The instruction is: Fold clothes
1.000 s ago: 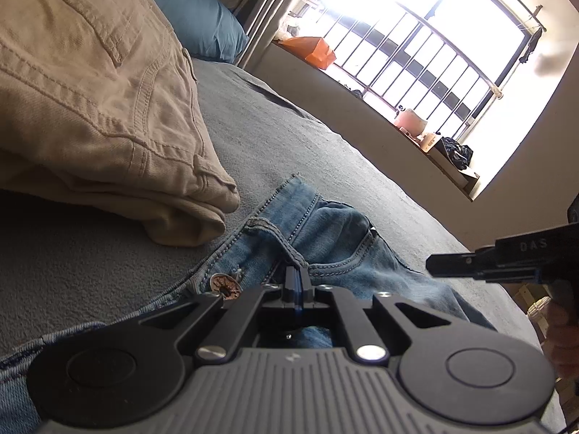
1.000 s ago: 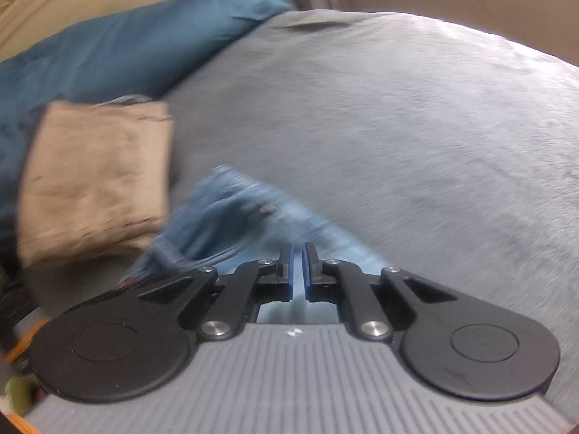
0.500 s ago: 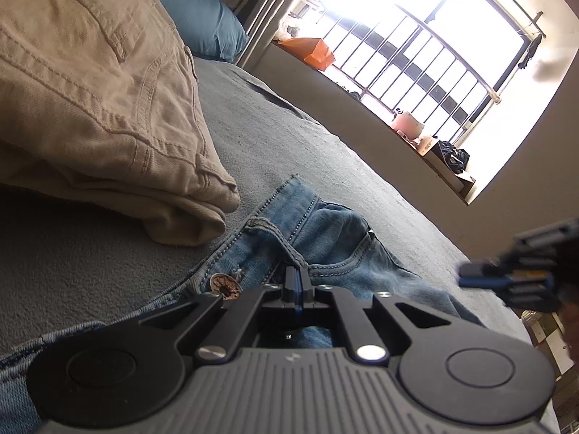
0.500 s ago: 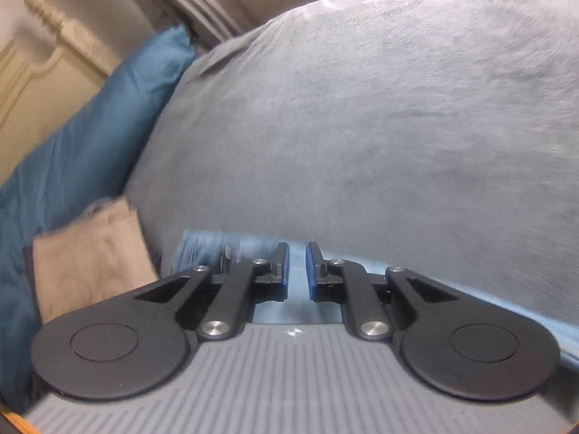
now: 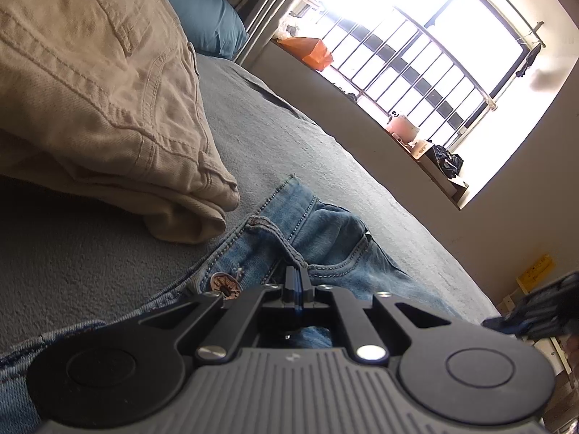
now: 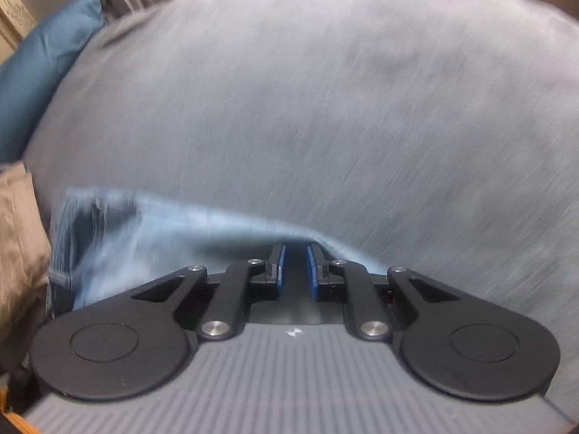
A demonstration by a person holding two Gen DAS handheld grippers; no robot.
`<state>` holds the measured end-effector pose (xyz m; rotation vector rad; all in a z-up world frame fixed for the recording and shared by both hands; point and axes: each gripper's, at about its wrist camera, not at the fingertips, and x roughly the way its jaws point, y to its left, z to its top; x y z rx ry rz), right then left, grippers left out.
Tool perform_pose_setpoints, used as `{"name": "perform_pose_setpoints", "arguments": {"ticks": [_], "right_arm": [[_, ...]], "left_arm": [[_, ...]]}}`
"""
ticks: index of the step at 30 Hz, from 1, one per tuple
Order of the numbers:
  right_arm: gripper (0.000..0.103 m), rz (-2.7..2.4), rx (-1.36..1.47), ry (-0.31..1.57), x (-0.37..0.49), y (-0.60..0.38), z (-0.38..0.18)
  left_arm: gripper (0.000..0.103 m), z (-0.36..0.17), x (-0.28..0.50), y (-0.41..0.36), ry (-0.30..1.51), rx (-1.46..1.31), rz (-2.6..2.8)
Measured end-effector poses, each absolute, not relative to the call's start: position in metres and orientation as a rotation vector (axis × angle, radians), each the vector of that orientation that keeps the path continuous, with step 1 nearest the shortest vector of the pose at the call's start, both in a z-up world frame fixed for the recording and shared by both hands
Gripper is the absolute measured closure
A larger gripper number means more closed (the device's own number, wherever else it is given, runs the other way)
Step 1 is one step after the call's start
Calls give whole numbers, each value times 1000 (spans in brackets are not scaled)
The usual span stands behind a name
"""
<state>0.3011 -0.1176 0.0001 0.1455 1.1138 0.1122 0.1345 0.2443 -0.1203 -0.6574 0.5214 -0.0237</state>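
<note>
Blue jeans [image 5: 325, 231] lie crumpled on the grey bed cover [image 5: 271, 137]. My left gripper [image 5: 296, 276] is shut on their waistband, beside the metal button [image 5: 225, 283]. Folded beige trousers [image 5: 90, 90] are stacked just left of the jeans. In the right wrist view the picture is blurred. There my right gripper [image 6: 295, 253] hangs over the edge of the jeans [image 6: 144, 231], its jaws a narrow gap apart with nothing between them. It also shows blurred at the right edge of the left wrist view as the right gripper [image 5: 535, 311].
A blue pillow [image 5: 206, 14] lies at the head of the bed, behind the beige trousers [image 6: 18, 224]. A barred window [image 5: 416, 47] with an orange bag [image 5: 315, 49] and small items on its sill runs along the far wall. Grey bed cover [image 6: 325, 108] spreads beyond the jeans.
My right gripper swung away to the right along the jeans and tipped down toward the bed, and its jaws parted a little. My left gripper kept its hold and stayed put.
</note>
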Motion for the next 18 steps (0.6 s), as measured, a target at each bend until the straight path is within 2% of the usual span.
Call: {"name": "perform_pose_setpoints", "arguments": {"ticks": [7, 14, 18], "right_arm": [[82, 19, -82, 1032, 321, -154, 70], [80, 55, -193, 1112, 291, -185, 97], [75, 177, -204, 1202, 251, -206, 92]], "left_arm": [[100, -120, 136, 243, 528, -650, -20], [100, -116, 141, 239, 550, -623, -10], [100, -112, 145, 234, 573, -579, 10]]}}
